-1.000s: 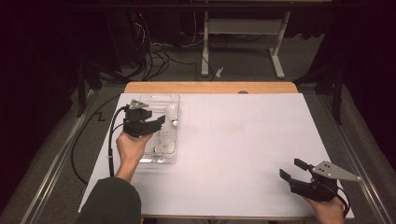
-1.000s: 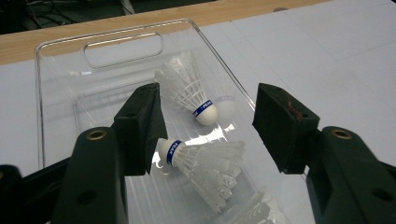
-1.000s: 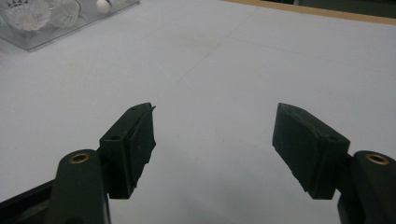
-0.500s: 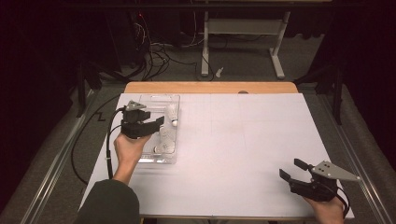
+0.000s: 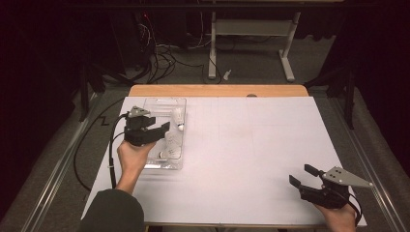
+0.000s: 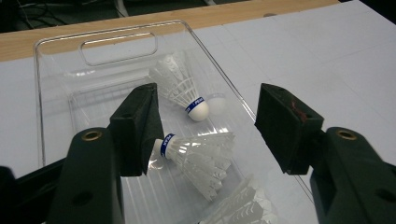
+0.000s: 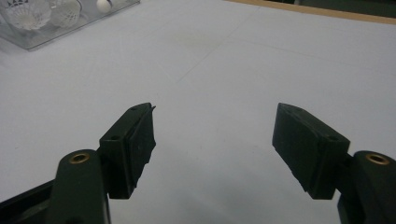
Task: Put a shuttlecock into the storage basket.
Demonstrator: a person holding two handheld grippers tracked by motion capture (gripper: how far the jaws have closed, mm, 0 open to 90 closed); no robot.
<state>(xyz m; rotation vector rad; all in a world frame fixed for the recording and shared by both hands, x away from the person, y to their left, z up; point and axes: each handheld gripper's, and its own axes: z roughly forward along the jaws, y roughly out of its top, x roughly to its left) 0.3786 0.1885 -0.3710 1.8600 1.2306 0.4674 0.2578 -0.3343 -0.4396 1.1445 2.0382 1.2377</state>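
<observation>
Black jaws of left gripper (image 6: 208, 128) spread wide, nothing pinched; poised over clear plastic tray (image 6: 119, 44), prob. lining up on a shuttlecock. Nearest shuttlecock (image 6: 196, 156) lying on its side in tray, blue-banded cork tucked just behind one jaw, feathers fanning out between the two — looks untouched, no pad pressing. Second shuttlecock (image 6: 180, 91) further into tray, toward its handle cutout, cork pointing at tray's side wall. More feathers (image 6: 245, 207) at tray's near end, partly cut off. Wide jaw spacing prob. meant to clear the feather skirt before closing on cork/neck. In high view, left gripper (image 5: 162, 133) over tray's (image 5: 159, 101) mid section, hand (image 5: 131, 157) under it. Tray itself on white worktop (image 5: 251, 145), at far-left corner, so birdies stay corralled. Right gripper (image 5: 302, 176) well away from tray, near opposite corner, also open & empty, parked low over bare worktop (image 7: 224, 60) — idle, keeping clear.
</observation>
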